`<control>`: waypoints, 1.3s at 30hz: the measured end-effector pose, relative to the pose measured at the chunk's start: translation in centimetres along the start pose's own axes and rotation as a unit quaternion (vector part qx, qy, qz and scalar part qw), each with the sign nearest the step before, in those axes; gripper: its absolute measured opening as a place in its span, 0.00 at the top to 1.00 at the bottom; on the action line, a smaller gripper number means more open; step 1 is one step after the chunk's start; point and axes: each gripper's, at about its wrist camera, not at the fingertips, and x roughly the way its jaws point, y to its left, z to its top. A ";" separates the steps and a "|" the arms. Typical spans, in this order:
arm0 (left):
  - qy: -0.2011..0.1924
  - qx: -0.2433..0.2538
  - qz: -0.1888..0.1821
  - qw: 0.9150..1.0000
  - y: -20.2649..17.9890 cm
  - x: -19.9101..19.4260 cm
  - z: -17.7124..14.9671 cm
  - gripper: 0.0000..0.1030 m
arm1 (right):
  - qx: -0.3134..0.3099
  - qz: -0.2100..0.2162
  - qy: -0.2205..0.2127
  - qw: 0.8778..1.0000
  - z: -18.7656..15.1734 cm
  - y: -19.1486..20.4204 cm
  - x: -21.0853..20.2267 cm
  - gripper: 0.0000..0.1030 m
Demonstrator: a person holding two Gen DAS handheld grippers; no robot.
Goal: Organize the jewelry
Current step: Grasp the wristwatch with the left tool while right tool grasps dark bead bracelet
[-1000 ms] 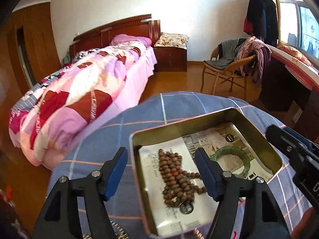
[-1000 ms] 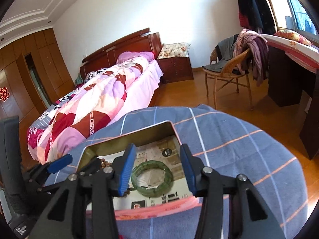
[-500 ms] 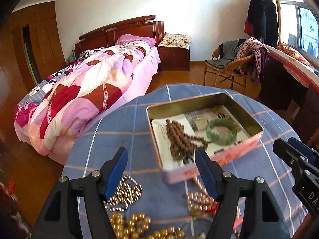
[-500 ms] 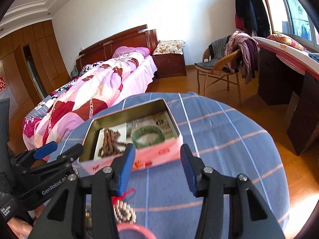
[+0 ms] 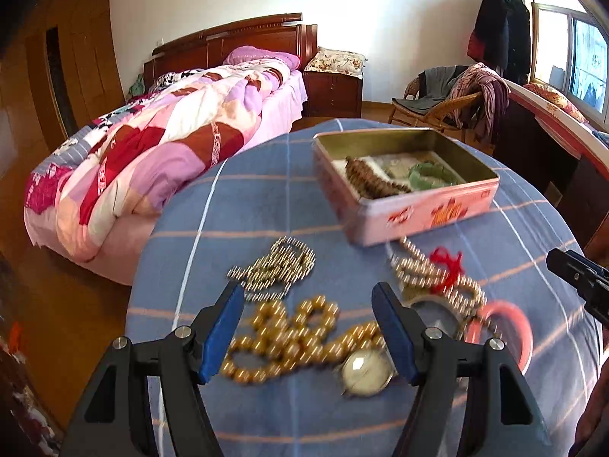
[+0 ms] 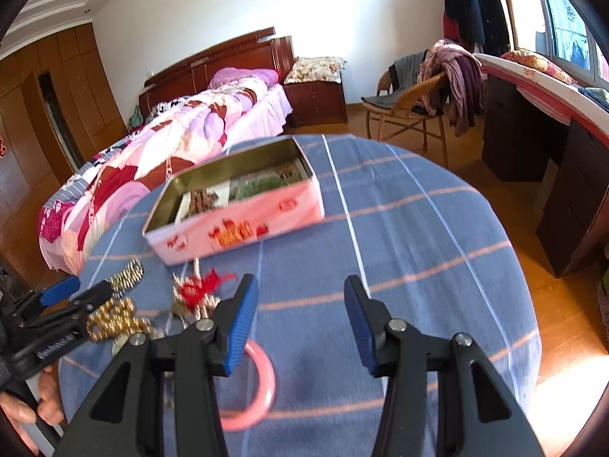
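Tabletop [image 5: 243, 205]: round, covered in a blue cloth with pale and orange check lines
Tin [image 5: 430, 213]: pink box with its lid off, standing on the far part of the tabletop; in the right wrist view it sits beyond and left of the right gripper
Inside the tin: a strand of brown wooden beads [image 5: 375, 182] on the left and a green bangle [image 5: 432, 175] on the right, both lying on printed paper
Loose jewelry: spread on the cloth in front of the tin, near the left gripper
Silver chain [image 5: 276, 268]: bunched in a heap, just beyond the left gripper's left finger
Gold bead necklace [image 5: 289, 337]: large round beads in loose loops, lying between the left gripper's fingers
Watch [image 5: 365, 373]: pale round dial, touching the gold beads, just inside the right finger
Small bead strand [image 5: 434, 278]: pale gold, with a red tassel cord [image 5: 447, 262] on it, running from the foot of the tin toward the pink bangle
Pink bangle [image 6: 253, 392]: flat on the cloth, partly under the right gripper's left finger
Left gripper [image 5: 308, 327]: fingers released and spread wide over the gold beads, nothing gripped; the view is blurred
Right gripper [image 6: 300, 321]: fingers apart and empty, only bare cloth between them
Hand [image 6: 34, 407]: at the lower left edge of the right wrist view, grasping the left gripper's handle
Room: a bed [image 5: 160, 152] with a patchwork quilt behind the tabletop, a wicker chair [image 6: 409, 108] draped with clothes
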 end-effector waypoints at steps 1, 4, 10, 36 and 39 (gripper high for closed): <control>-0.002 0.002 -0.001 1.000 0.4 -0.3 -0.5 0.32 | -0.001 0.001 0.004 1.000 -0.4 0.0 0.0 0.51; -0.002 0.013 -0.008 1.000 0.7 -1.0 -1.8 0.32 | -0.008 0.002 0.015 1.000 -1.4 0.2 0.0 0.51; 0.020 0.015 -0.059 0.998 1.1 -1.6 -3.5 0.32 | -0.012 0.011 0.029 0.999 -2.5 0.6 -0.2 0.51; 0.061 0.099 -0.122 0.986 -3.1 1.9 -3.3 0.66 | -0.008 0.019 0.035 0.999 -2.6 1.0 -0.7 0.51; 0.056 0.087 -0.130 0.986 -2.8 1.6 -3.6 0.66 | -0.010 0.022 0.033 0.999 -2.5 1.1 -0.8 0.51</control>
